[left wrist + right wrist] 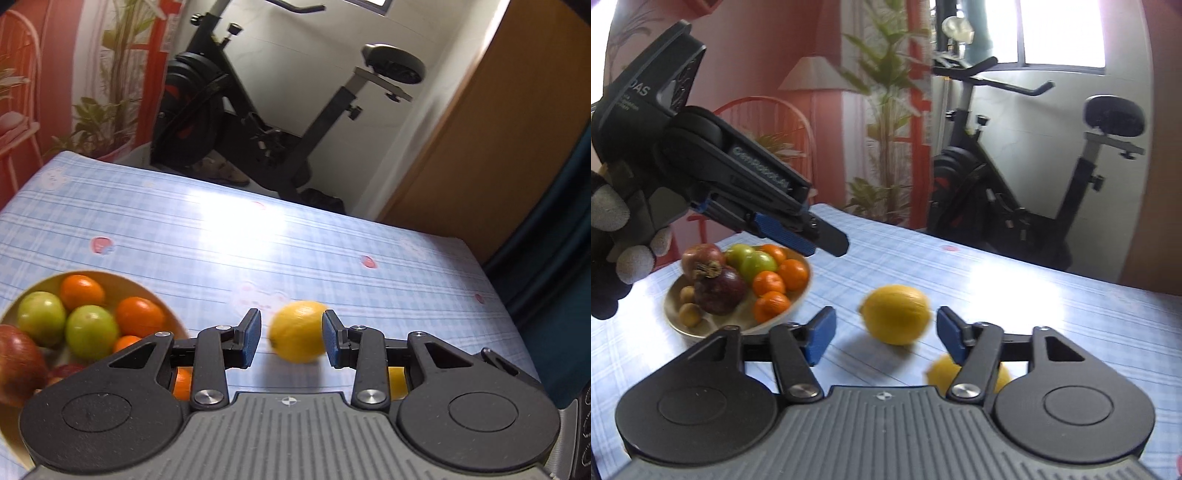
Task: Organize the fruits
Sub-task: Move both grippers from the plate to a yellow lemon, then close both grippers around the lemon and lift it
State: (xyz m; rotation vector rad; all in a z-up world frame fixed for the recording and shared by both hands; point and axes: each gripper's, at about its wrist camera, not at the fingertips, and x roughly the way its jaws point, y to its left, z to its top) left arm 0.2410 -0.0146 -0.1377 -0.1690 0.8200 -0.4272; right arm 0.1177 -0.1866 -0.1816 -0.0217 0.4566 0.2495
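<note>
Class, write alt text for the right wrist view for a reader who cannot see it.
The open right gripper frames a lemon lying on a blue checked tablecloth, with a second lemon partly hidden behind its finger. To the left, the left gripper hovers above a bowl of mixed fruit.

home, living rm | exercise bike | houseplant | checked tablecloth

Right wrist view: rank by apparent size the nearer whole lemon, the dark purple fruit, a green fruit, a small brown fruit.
1. Lemon, though nearest the camera.
2. Dark purple fruit.
3. Green fruit.
4. Small brown fruit.
</note>
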